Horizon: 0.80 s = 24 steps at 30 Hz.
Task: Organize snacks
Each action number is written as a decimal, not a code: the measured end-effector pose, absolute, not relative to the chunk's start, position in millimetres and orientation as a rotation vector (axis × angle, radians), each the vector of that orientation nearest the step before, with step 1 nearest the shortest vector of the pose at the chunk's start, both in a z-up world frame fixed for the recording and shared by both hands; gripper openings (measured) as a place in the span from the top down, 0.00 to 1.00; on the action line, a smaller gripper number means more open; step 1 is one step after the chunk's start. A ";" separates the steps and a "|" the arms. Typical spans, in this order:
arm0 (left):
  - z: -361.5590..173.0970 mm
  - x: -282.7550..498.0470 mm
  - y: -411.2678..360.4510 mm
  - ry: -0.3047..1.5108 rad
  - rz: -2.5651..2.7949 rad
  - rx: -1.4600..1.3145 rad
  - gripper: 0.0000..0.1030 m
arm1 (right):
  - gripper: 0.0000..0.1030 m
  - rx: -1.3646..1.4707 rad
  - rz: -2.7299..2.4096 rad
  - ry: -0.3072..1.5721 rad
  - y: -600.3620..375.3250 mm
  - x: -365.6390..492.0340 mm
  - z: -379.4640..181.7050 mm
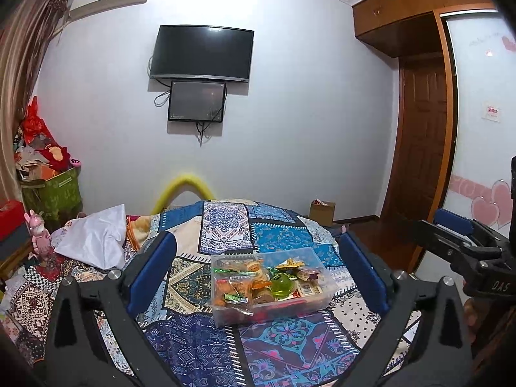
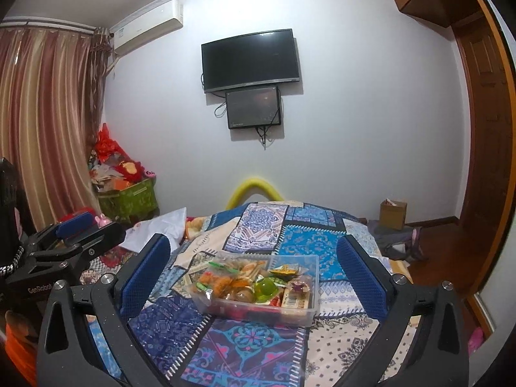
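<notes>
Patchwork bedspread (image 1: 225, 225), snack box (image 1: 274, 287), white pillow (image 1: 96, 238)

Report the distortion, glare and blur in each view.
Left wrist view: strong fisheye bending of the wardrobe edge, dark corners, faint glare on the TV, slightly soft yellow tube. Right wrist view: curved curtain and door frame, even indoor light, snack box sharp.
</notes>
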<state>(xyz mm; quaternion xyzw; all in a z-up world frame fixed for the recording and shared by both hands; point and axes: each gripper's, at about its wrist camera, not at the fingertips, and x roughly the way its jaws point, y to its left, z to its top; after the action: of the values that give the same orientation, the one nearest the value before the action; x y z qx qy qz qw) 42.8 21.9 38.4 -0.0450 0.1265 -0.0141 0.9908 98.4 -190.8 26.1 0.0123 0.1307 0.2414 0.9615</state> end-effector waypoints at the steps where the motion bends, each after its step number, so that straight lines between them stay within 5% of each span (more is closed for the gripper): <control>1: 38.3 42.7 21.8 0.254 -0.030 -0.090 0.01 | 0.00 0.022 0.490 0.264 -191.4 96.2 25.7; 24: 37.9 40.6 16.0 0.264 -0.051 -0.082 0.01 | 0.00 0.016 0.495 0.273 -192.0 91.5 22.9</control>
<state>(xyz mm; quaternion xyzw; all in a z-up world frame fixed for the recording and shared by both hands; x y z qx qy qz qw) 40.6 16.0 37.9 -0.0407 0.1315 -0.0254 0.9902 91.6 -192.0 22.9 0.0081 0.1346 0.2442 0.9603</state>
